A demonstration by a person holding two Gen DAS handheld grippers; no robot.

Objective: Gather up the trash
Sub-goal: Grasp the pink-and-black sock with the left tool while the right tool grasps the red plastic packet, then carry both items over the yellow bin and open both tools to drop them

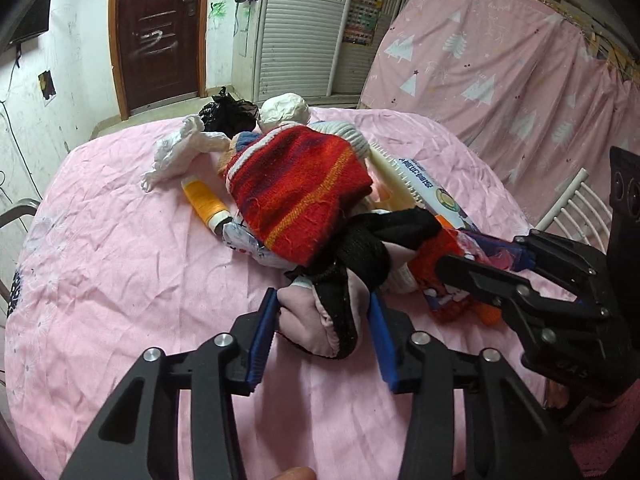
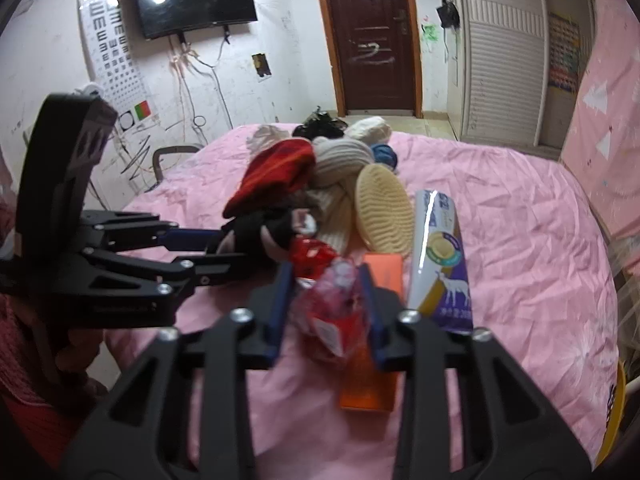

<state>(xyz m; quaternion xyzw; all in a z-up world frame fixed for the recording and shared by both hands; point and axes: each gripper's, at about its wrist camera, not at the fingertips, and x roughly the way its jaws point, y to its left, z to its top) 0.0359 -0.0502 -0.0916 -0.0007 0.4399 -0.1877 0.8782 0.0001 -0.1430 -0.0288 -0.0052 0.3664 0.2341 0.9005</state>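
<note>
A heap of clothes and rubbish lies on a pink-covered table. My left gripper is shut on a pink and black sock at the near end of the heap. My right gripper is shut on a crumpled red plastic wrapper, held above an orange box. In the left wrist view the right gripper reaches in from the right over the red wrapper. A white crumpled bag, a white paper ball and a black bag lie at the far end.
A red striped knit, a yellow bottle, a cream brush and a purple-white packet lie in the heap. Chairs stand by the table edges. A pink curtain hangs on the right.
</note>
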